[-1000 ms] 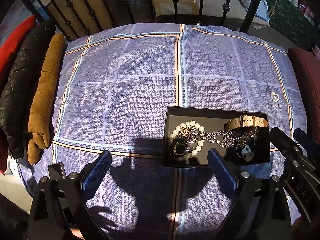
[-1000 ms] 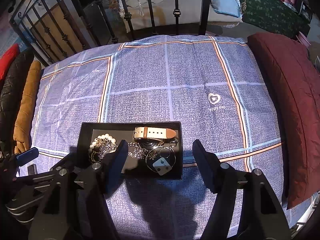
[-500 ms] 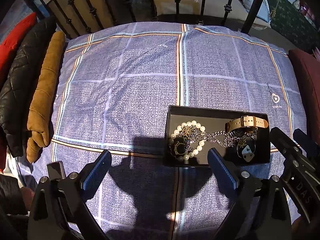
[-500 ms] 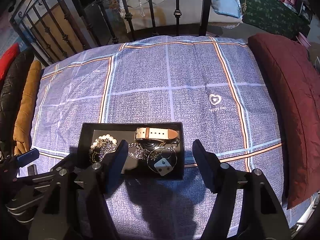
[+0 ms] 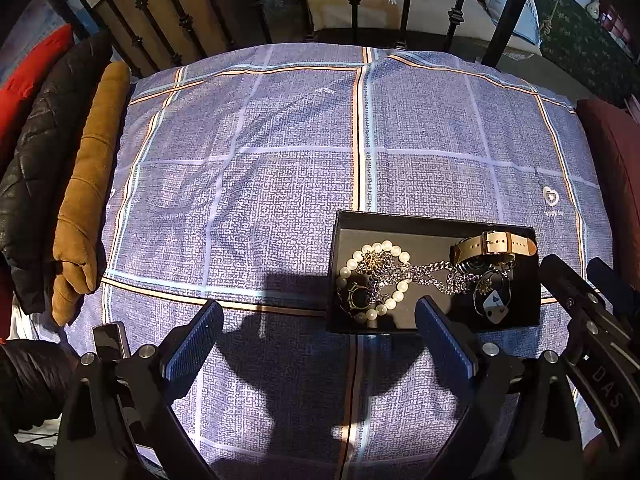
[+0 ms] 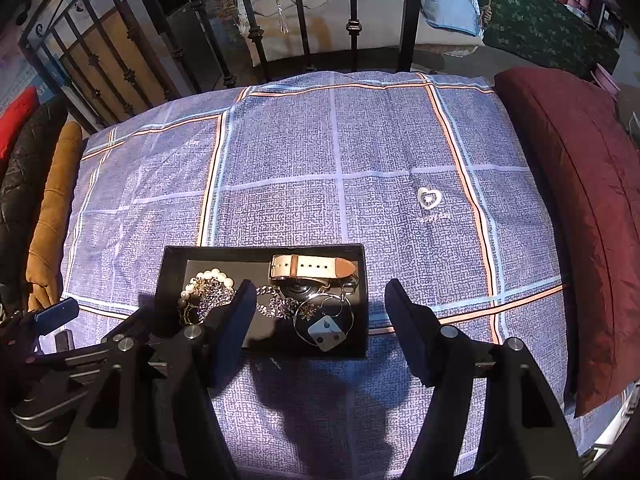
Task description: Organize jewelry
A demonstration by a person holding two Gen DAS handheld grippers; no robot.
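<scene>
While the earlier pictures and the present ones match in nearly everything, the one shift worth telling is slight: both grippers have kept their place over the bed, and the tray lies where it lay. The left gripper (image 5: 318, 326) hangs with its jaws wide apart and nothing between them, above bare cover just left of the tray. The right gripper (image 6: 320, 300) also stands apart and empty; its left finger (image 6: 236, 320) overlaps the tray's near left part in that view, though whether it touches I cannot tell.

The tray (image 5: 436, 222) is a shallow black rectangle with low walls, lying on the bed's cover (image 5: 260, 160), a blue-violet woven cloth crossed by pale and orange stripes, with a small white heart (image 6: 429, 198) stitched on it. Inside the tray the jewelry is tangled in one heap. A ring of round white pearls (image 5: 376, 276) lies at the left, with a dark ornament inside its loop. A silvery chain (image 5: 432, 274) of coarse links runs from the pearls to the right. A watch (image 6: 312, 268) with a cream strap and a tan tip lies at the far right side, its dark round face just below the strap. Thin wire hoops (image 6: 324, 316) rest near the front, around a small pale card.

A dark red pillow (image 6: 572, 208) lies along the bed's right edge; a tan suede garment (image 5: 86, 192) and a black quilted one (image 5: 34, 168) lie along the left. Black iron bars (image 5: 354, 0) stand at the far end.
</scene>
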